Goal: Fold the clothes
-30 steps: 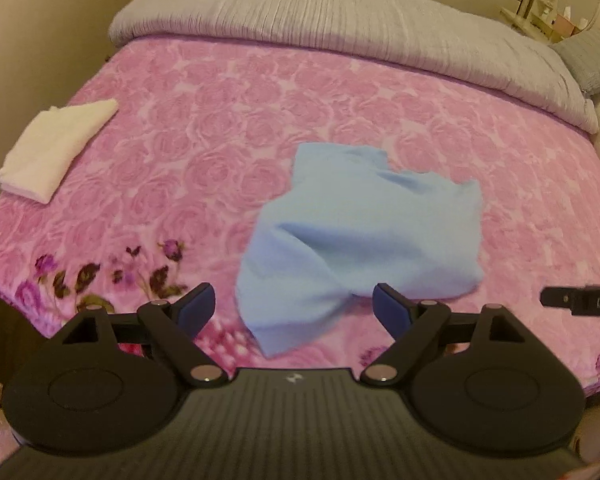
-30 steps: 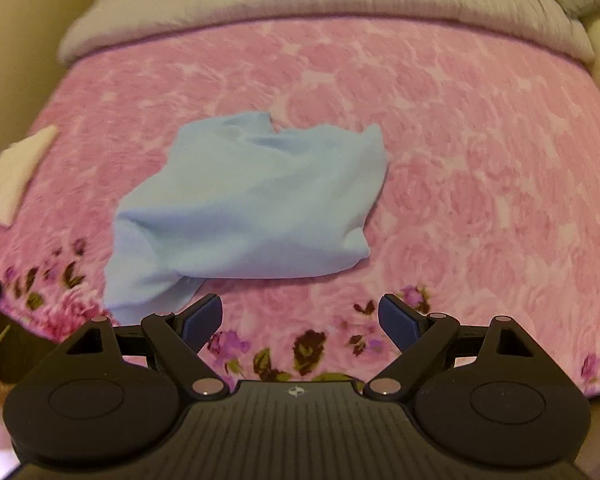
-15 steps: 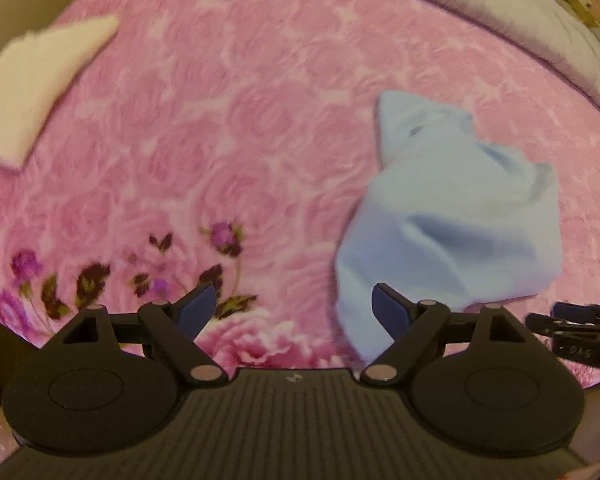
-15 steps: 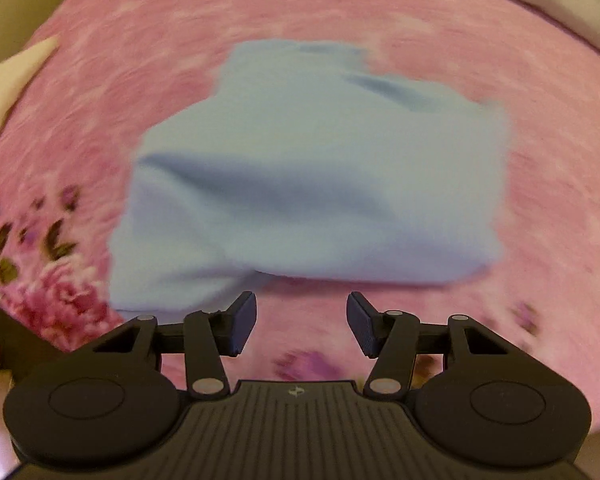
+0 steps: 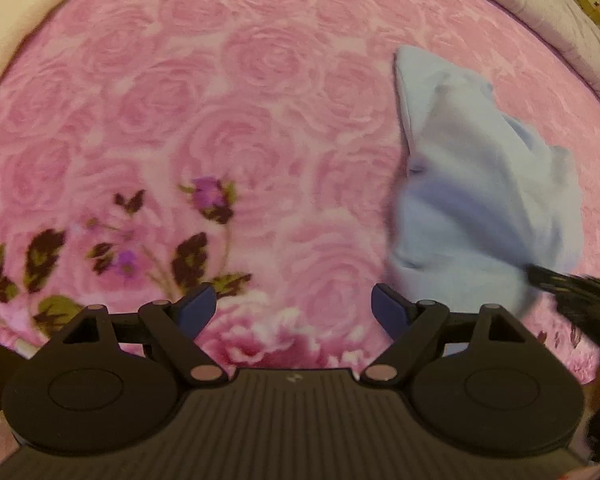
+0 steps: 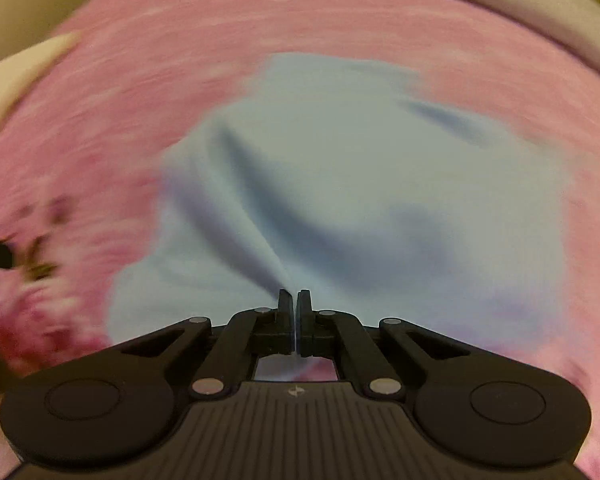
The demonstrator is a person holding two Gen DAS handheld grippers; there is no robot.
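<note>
A crumpled light blue garment (image 6: 360, 184) lies on the pink rose-patterned bedspread (image 5: 220, 128). My right gripper (image 6: 294, 300) is shut on the garment's near edge, and the cloth pulls into a ridge at its tips. In the left wrist view the garment (image 5: 480, 200) lies to the right, and the right gripper (image 5: 576, 292) shows as a dark blurred shape at its near right edge. My left gripper (image 5: 294, 306) is open and empty, low over the bedspread, to the left of the garment.
A folded white cloth (image 5: 24, 12) lies at the far left of the bed; it also shows in the right wrist view (image 6: 24, 80). A grey duvet (image 5: 540, 12) runs along the far side. The bed's near edge lies just below both grippers.
My right gripper has closed on the blue garment's near edge and moved in closer. My left gripper has dropped lower toward the bed, still open, left of the garment.
</note>
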